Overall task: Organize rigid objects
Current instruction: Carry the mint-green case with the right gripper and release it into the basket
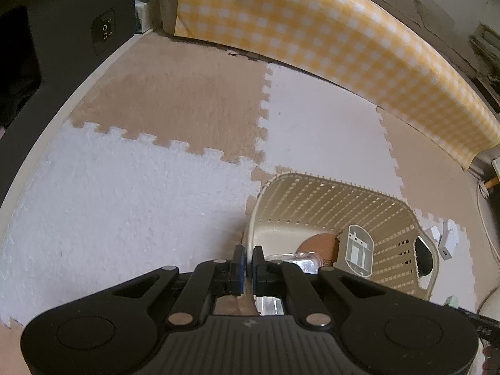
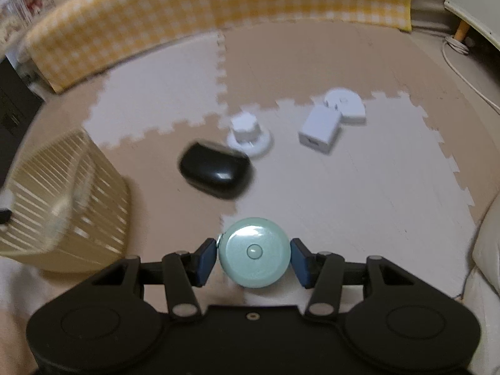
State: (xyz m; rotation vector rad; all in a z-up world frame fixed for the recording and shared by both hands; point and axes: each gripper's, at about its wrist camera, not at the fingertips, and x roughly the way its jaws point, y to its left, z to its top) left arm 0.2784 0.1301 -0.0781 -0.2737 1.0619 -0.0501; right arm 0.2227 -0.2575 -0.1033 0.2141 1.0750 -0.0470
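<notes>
A cream slatted basket [image 1: 390, 218] sits on the foam mat, also seen at the left of the right wrist view [image 2: 72, 193]. My left gripper [image 1: 249, 259] is shut on the basket's near-left rim. Inside lie a brown round object [image 1: 318, 243], a grey plastic shell [image 1: 356, 250] and a clear case [image 1: 300, 261]. My right gripper [image 2: 253, 257] stands around a mint round tape measure [image 2: 253, 252]; its pads touch both sides. On the mat beyond lie a black mouse [image 2: 215, 170], a white knob on a disc [image 2: 248, 132], a white charger [image 2: 318, 131] and a white rounded piece [image 2: 345, 103].
A yellow checked cloth [image 1: 312, 31] hangs along the far edge of the beige and white puzzle mat [image 1: 140, 187]. A dark cabinet [image 1: 62, 31] stands at the left. A white cable [image 2: 462, 72] runs along the right. A cream cushion [image 2: 487, 250] is at the right edge.
</notes>
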